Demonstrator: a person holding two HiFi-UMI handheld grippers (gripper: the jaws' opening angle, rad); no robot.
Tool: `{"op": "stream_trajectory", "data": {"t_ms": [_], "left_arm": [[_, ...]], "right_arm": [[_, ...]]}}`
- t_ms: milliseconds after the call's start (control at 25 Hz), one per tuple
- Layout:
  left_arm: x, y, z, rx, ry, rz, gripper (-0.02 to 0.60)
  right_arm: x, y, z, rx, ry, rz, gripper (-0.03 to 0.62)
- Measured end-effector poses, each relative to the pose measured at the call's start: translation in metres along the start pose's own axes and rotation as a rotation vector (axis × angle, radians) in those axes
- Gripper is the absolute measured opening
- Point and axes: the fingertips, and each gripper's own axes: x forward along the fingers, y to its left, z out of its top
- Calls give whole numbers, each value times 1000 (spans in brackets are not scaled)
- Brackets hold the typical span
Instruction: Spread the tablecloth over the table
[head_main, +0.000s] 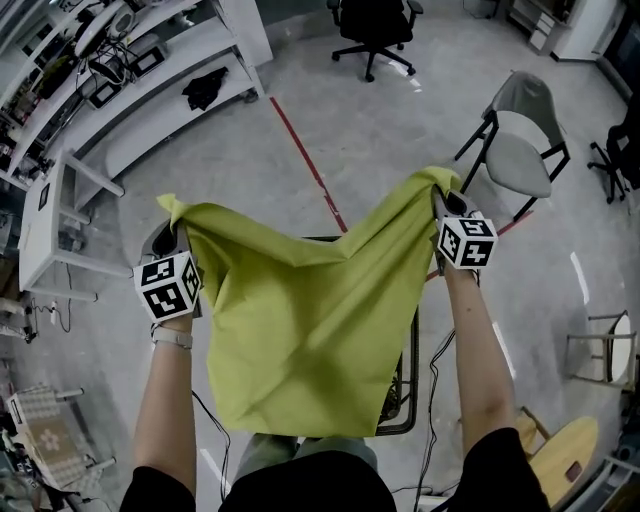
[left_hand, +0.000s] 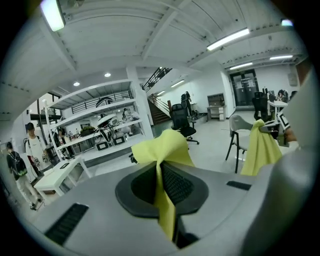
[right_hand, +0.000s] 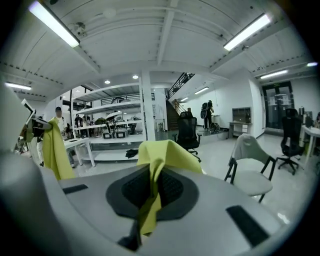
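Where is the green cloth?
In the head view the tablecloth hangs in the middle, stretched between the left gripper and the right gripper, above the dark table.

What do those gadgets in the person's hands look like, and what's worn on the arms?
The left gripper and right gripper are grey plastic, with broad fingers and black ribbed pads. Each carries a white cube with black square markers. The sleeves are short and black; a pale wristband sits on the left wrist. Thin dark cables hang beside the arms.

Open floor (head_main: 390, 140) ahead; grey chair (head_main: 522, 150) front-right, white shelving (head_main: 150, 100) front-left; table frame (head_main: 412, 350) below hanging tablecloth (head_main: 300, 320).
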Motion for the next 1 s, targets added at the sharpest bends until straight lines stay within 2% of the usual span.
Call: {"op": "stream_trajectory", "data": {"t_ms": [240,400,600,680,920,1000], "left_arm": [[45,-4,-27,-86,102,7,17],[59,-8,-51,-73,157,-8,21],[64,-15,-73,-69,202,-14,130],[63,-18,-79,-64,216,-18,133],[57,-24,-94,-8,237,-20,239],[52,-27,-99,-2,244,-22,247]], "right_arm": [[24,-4,-33,-7,61,13,12],[34,-9,-55,-4,104,-4,12],[40,-19,-80,6,151,-24,12],[39,-23,-86,14,160,-34,12],[41,-33,-102,43,192,-53,18],[43,-35,-105,56,206,-54,49]]}}
